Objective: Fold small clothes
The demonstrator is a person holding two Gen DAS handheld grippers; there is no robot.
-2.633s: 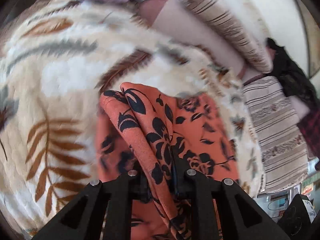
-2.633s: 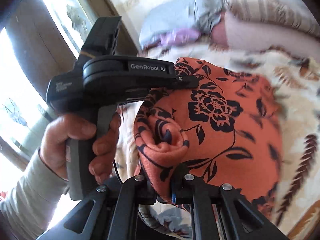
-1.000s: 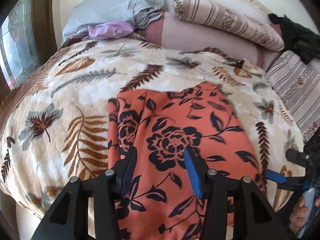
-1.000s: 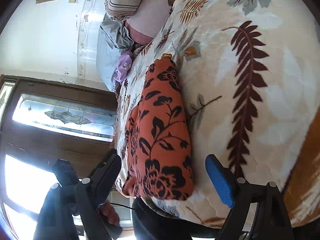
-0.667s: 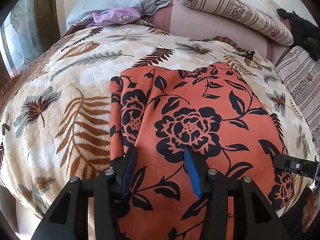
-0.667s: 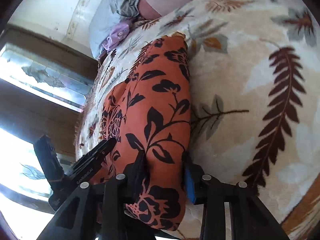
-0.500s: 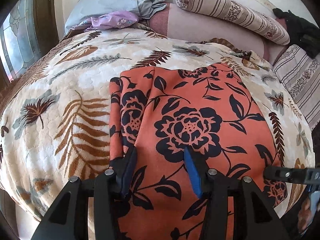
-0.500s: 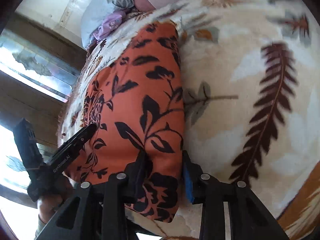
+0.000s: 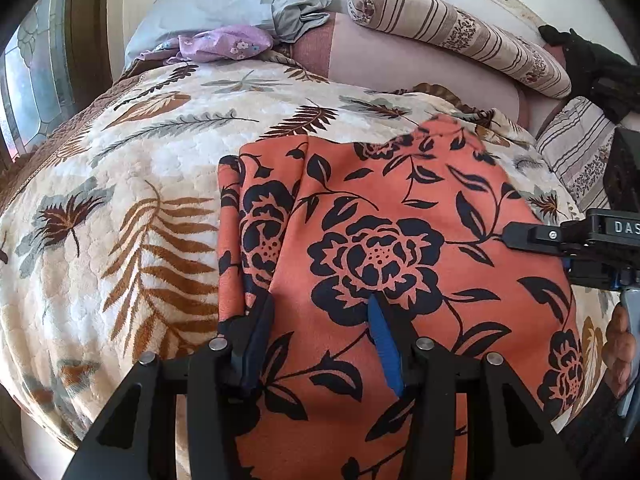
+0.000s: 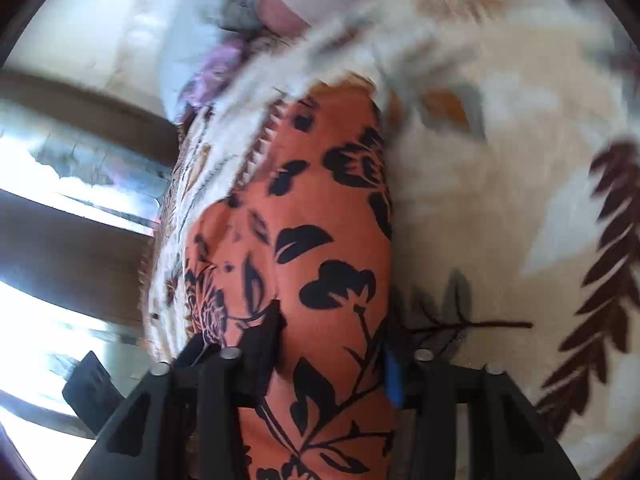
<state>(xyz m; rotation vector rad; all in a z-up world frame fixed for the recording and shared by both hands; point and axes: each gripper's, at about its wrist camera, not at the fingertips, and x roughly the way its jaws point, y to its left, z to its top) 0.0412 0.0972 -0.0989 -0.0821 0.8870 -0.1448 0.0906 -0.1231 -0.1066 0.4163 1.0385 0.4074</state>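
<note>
An orange cloth with black flowers (image 9: 380, 240) lies folded on the bed, a narrow flap along its left side. My left gripper (image 9: 318, 320) hovers low over the cloth's near part, open, with flat fabric under the gap and nothing pinched. In the right wrist view, which is blurred, the cloth's (image 10: 320, 220) folded right edge fills the gap of my right gripper (image 10: 332, 340). Its jaws are closing and the pads press on the fabric. The right tool's black body (image 9: 592, 240) and the hand (image 9: 618, 340) holding it show at the cloth's right edge.
A cream bedspread with leaf prints (image 9: 140, 200) covers the bed. At the head lie a grey pillow (image 9: 240, 0), a purple garment (image 9: 224, 44), a striped bolster (image 9: 460, 36) and a black garment (image 9: 592, 72). A window (image 9: 32, 80) is on the left.
The right gripper's jaws went from wide apart to tight around the cloth's right edge, and the gripper rolled and shifted along that edge. The left gripper has stayed put, equally open.
</note>
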